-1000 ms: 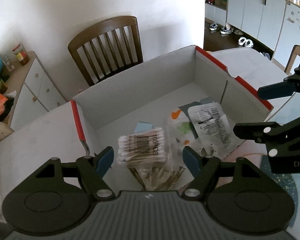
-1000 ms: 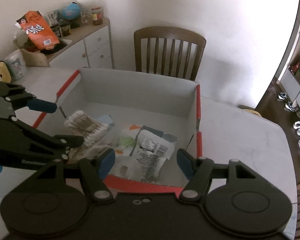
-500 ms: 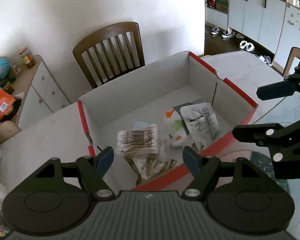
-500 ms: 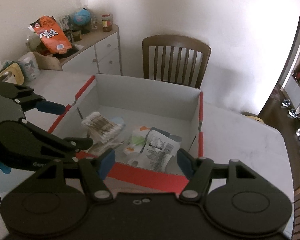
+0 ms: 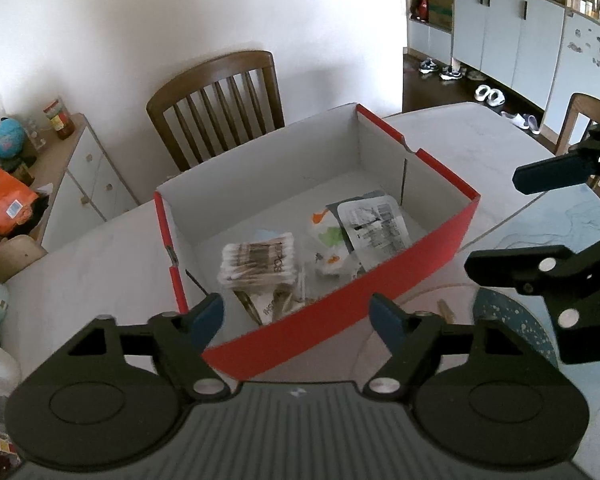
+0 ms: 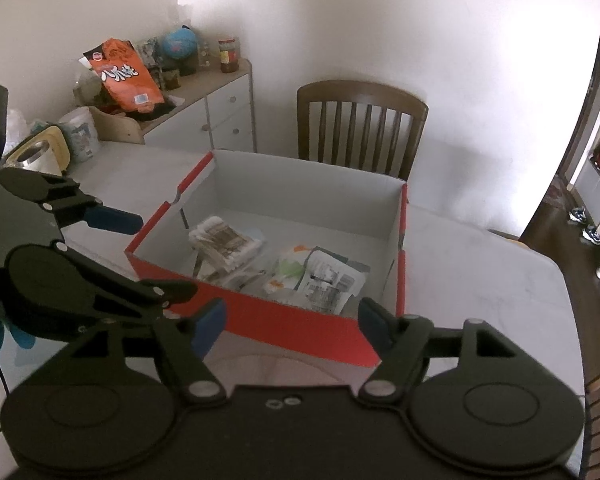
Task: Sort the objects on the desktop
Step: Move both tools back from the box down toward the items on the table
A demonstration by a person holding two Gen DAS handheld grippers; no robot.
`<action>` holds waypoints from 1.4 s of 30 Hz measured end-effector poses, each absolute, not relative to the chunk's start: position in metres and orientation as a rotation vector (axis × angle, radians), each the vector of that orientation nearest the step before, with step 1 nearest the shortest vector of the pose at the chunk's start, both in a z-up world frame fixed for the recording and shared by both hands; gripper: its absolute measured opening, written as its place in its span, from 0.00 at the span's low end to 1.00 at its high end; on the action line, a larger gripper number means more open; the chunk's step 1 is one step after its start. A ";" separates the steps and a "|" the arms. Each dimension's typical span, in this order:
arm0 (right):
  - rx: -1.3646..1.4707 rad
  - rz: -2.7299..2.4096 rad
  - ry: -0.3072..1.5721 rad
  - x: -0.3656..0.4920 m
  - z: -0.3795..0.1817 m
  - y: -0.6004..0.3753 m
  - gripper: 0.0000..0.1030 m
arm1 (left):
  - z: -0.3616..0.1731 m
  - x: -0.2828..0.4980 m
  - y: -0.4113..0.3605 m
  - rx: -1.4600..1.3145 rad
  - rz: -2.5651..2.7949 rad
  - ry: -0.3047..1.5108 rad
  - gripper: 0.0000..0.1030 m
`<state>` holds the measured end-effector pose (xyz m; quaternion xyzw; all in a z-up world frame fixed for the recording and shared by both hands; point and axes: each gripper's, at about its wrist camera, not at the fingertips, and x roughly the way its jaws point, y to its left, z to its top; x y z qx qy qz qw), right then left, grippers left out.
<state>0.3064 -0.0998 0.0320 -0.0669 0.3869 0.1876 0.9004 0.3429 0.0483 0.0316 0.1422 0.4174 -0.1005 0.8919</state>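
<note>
A red cardboard box (image 5: 340, 312) with a white inside stands on the white table; it also shows in the right wrist view (image 6: 260, 320). Inside lie a pack of cotton swabs (image 5: 258, 266) (image 6: 224, 242), a flat packet with printed text (image 5: 374, 226) (image 6: 328, 280) and a white sachet with green and orange marks (image 5: 328, 240) (image 6: 288, 270). My left gripper (image 5: 298, 316) is open and empty, back from the box's near wall. My right gripper (image 6: 292, 316) is open and empty, also short of the near wall. Each gripper shows in the other's view, the right (image 5: 540, 224) and the left (image 6: 140, 248).
A wooden chair (image 5: 216, 100) (image 6: 360, 128) stands behind the table. A white sideboard (image 6: 204, 116) with an orange snack bag (image 6: 126, 76) and a globe is at the left. A speckled blue mat (image 5: 512, 320) and a small stick lie near the right gripper.
Both grippers have pulled back and up from over the box; the whole box and its red near wall are now in view. Both stayed open and empty.
</note>
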 end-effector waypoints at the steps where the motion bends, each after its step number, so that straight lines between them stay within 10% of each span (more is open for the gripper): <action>1: -0.137 0.391 0.800 0.304 0.033 -0.101 0.72 | 0.032 0.340 0.049 0.293 -0.210 0.866 0.79; 16: -0.127 0.427 0.752 0.266 0.040 -0.113 0.90 | 0.038 0.303 0.049 0.270 -0.191 0.848 0.90; 42: -0.159 0.442 0.776 0.212 0.003 -0.114 0.90 | 0.002 0.257 0.062 0.168 -0.144 0.874 1.00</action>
